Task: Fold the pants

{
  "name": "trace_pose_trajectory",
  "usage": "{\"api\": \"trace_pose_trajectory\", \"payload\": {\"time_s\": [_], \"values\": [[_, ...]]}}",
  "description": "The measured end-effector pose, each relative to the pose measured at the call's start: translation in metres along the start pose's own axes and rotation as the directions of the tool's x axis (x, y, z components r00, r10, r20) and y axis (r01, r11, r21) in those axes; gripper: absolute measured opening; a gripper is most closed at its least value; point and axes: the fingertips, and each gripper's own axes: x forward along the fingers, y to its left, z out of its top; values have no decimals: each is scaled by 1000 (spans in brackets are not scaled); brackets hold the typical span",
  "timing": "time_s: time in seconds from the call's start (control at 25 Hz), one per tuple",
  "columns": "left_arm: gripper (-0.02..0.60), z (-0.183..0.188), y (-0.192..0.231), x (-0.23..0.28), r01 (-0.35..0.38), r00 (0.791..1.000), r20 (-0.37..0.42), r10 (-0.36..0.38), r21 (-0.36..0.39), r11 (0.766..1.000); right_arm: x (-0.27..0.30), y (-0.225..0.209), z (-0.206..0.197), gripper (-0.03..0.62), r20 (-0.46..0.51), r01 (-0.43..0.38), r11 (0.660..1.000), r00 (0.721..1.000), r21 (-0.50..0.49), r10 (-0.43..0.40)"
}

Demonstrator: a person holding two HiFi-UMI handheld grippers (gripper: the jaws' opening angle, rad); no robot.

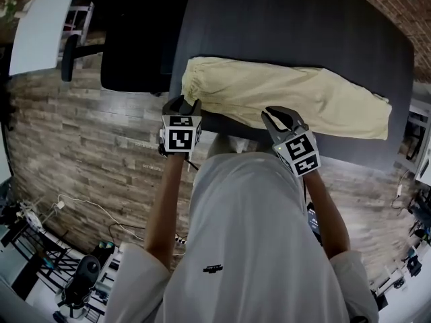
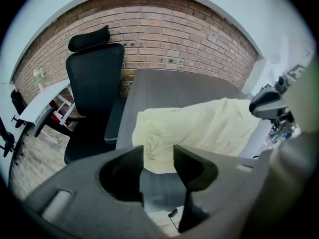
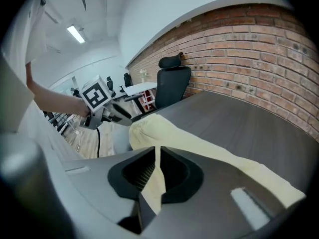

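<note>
Head view: long, rumpled yellow pants (image 1: 289, 96)

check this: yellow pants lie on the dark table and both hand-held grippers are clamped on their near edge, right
Not both. The left gripper view shows the left hand-held gripper with jaws apart, not gripping the pants. Only the right hand-held gripper is clamped on their near edge, on the dark table.

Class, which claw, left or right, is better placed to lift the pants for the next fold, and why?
Right, probably. The right claw is shut on the near edge of the yellow pants, so it could lift at once; the left claw stands open and empty.
</note>
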Motion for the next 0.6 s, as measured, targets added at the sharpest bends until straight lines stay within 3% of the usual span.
{"api": "trace_pose_trajectory", "payload": {"time_s": [0.08, 0.24, 0.4, 0.6], "values": [[190, 4, -12, -10, 16, 1000, 13, -16, 15, 1000, -8, -4, 5, 6, 33, 22, 1000, 999, 18, -22], [172, 10, -29, -20, 38, 999, 33, -40, 58, 998, -21, -8, 8, 6, 77, 39, 999, 996, 34, -42], [84, 33, -40, -30, 13, 993, 111, -27, 125, 992, -35, -21, 1, 6, 99, 56, 995, 993, 80, -64], [7, 54, -71, -38, 25, 987, 152, -55, 195, 980, -67, -42, -19, 6, 101, 112, 981, 987, 162, -129]]}}
